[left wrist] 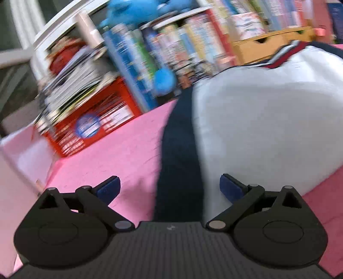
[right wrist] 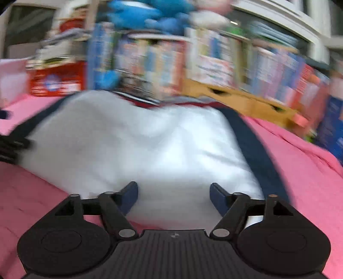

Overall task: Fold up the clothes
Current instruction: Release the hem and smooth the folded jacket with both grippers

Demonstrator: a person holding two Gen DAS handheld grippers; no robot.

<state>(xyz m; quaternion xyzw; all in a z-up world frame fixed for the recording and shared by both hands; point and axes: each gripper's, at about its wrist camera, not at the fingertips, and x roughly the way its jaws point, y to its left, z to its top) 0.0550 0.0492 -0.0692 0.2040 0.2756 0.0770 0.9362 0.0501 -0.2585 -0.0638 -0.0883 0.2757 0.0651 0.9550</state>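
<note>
A: How far along is the folding?
B: Barely begun, I'd say: the white shirt (right wrist: pixel 137 139) with navy side stripes lies spread on the pink cloth (left wrist: pixel 120 146)

A: And the grippers?
B: Left gripper (left wrist: pixel 170 188) and right gripper (right wrist: pixel 173 194) both gape wide, empty, at its near edge

**Colours on your table**

You had a white shirt (right wrist: pixel 137 141) with dark blue sleeves and a red, white and blue striped collar. It lay on a pink cloth (left wrist: pixel 120 146). Your grippers' pads (left wrist: pixel 108 190) were blue, on black arms. Behind, you saw a blue plush toy (left wrist: pixel 137 12), a red box (left wrist: pixel 94 126) and a yellow wooden drawer box (left wrist: pixel 270 46).
</note>
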